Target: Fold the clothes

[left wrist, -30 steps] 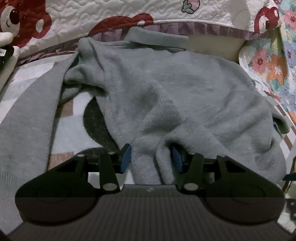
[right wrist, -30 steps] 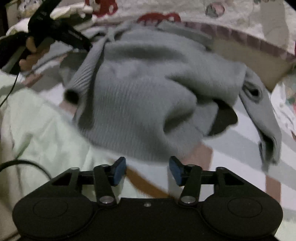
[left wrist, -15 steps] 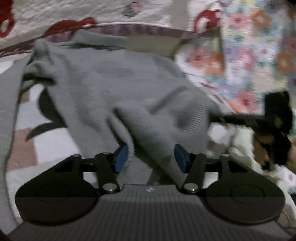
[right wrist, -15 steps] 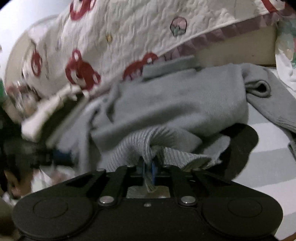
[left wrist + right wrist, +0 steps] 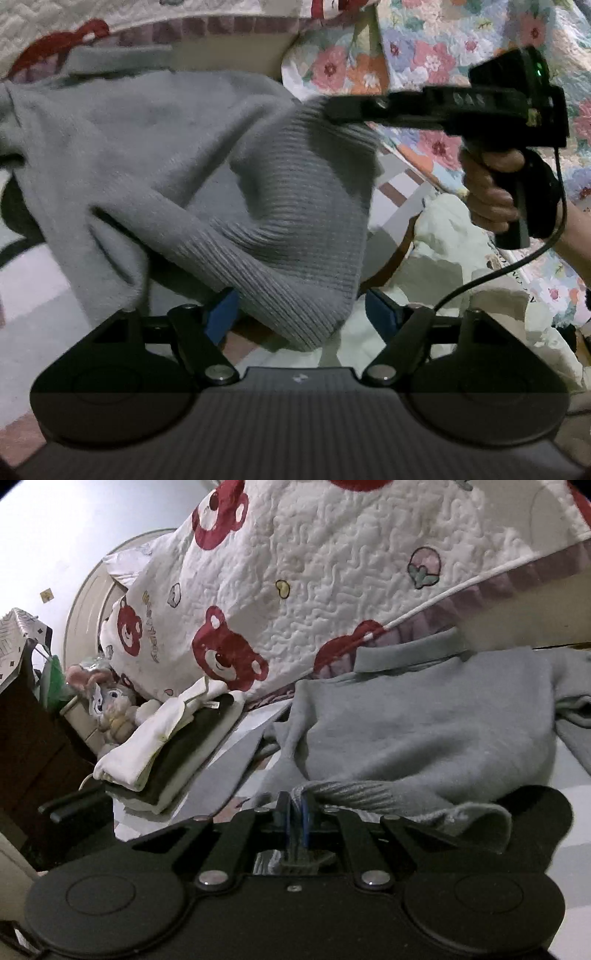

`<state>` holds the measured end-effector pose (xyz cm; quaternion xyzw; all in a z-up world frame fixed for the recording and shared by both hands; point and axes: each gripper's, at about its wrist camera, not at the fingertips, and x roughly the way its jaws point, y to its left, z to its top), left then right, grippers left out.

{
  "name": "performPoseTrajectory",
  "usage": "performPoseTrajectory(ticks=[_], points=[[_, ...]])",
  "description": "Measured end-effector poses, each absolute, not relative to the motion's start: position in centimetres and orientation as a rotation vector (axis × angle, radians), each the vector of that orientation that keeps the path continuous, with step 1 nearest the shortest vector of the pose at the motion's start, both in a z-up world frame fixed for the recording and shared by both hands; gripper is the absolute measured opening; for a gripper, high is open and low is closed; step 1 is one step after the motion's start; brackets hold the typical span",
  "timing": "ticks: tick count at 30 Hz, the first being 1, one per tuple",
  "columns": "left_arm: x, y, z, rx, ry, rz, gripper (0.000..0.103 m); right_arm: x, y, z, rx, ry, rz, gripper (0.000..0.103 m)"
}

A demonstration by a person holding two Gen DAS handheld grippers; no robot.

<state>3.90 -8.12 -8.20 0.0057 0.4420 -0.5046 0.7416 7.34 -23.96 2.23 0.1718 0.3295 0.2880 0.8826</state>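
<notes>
Hem lifted since earlier | right tongs [image 5: 295, 821] clamped on sweater [image 5: 424, 731] hem | left tongs [image 5: 301, 315] spread wide, hem between, ungripped

Yellow lettering runs beside the red bears on the quilt [image 5: 332, 572] and small print marks a cloth [image 5: 496, 254], but neither can be read.

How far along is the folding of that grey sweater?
Early. Done: some folded clothes already sit stacked beside the quilt. In hand: the right gripper is shut on the ribbed hem of the sweater and lifts it; the left gripper is open, with the hem hanging between its fingers. Left: the sweater lies rumpled, sleeves spread, with no neat fold yet.
</notes>
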Motion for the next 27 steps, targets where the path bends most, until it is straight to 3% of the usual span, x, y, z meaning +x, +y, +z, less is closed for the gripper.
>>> performPoseTrajectory(ticks=[3,5,6,7,14,16,20,22,24,27], points=[[4.3,-9.3,-9.4,0.055,1.062,-1.058,0.077,7.9,-24.9,1.1,0.433,0.700,0.566,0.008],[4.8,-9.2,-9.3,0.043,1.053,-1.041,0.051,8.2,-25.0,1.3,0.473,0.682,0.584,0.008],[5.0,-9.1,-9.2,0.030,1.042,-1.046,0.010,8.2,-24.9,1.7,0.465,0.670,0.598,0.008],[5.3,-9.0,-9.0,0.018,1.031,-1.051,0.005,8.3,-24.6,2.2,0.447,0.657,0.611,0.008],[8.9,-8.7,-5.3,0.140,0.780,-0.864,0.004,11.5,-24.4,4.0,0.308,0.570,0.569,0.009],[11.4,-8.2,-4.8,0.180,0.729,-0.775,0.004,12.9,-24.5,3.5,0.235,0.548,0.497,0.015],[15.6,-5.5,-7.0,0.072,0.815,-0.664,0.004,15.0,-25.4,2.4,0.171,0.596,0.354,0.017],[16.1,-4.5,-7.5,-0.008,0.850,-0.669,0.004,15.0,-26.6,2.1,0.186,0.602,0.306,0.028],[15.4,-4.5,-7.8,0.022,0.832,-0.672,0.004,13.7,-28.5,2.1,0.245,0.573,0.285,0.058],[14.5,-5.5,-7.8,0.098,0.798,-0.674,0.004,11.6,-30.7,0.4,0.196,0.585,0.236,0.066]])
